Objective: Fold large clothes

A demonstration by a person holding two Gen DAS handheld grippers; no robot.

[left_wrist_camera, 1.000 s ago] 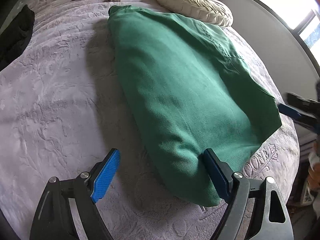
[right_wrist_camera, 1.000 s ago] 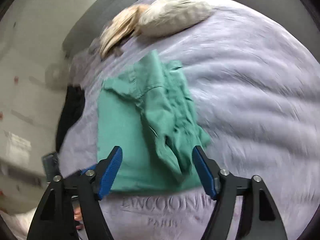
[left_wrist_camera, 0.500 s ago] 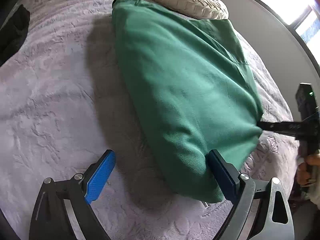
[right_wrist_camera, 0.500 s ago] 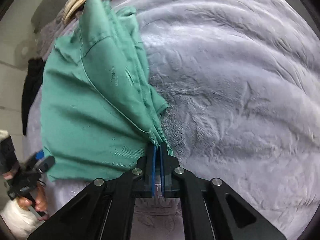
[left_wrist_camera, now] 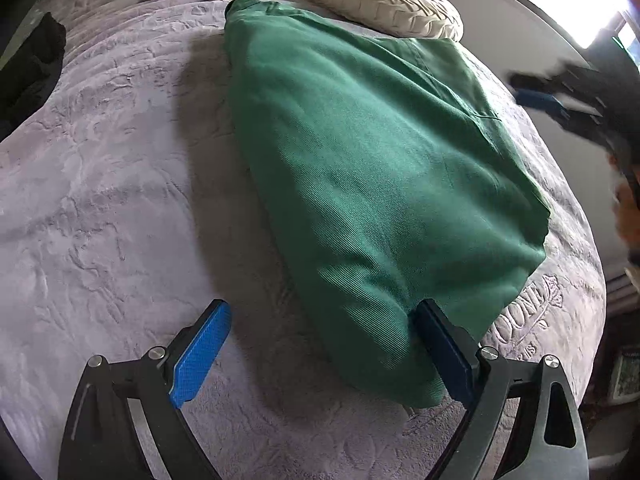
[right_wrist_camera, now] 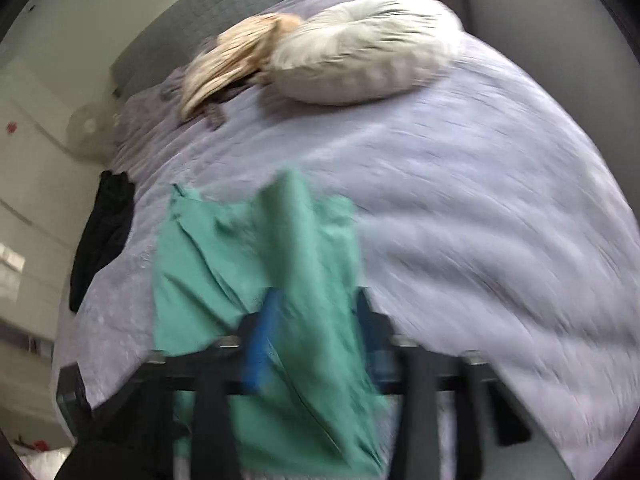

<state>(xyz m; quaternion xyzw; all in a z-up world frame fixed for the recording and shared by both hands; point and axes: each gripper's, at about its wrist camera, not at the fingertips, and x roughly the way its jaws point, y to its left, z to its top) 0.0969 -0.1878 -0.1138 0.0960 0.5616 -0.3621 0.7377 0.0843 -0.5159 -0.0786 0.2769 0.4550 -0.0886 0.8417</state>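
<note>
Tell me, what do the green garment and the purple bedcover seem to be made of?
The green garment looks like a matte woven cotton twill; fine diagonal ribbing shows across it. The purple bedcover looks like a soft plush, perhaps velvet or fleece, with an embossed floral pattern and a slight sheen. Neither fibre is certain.
</note>
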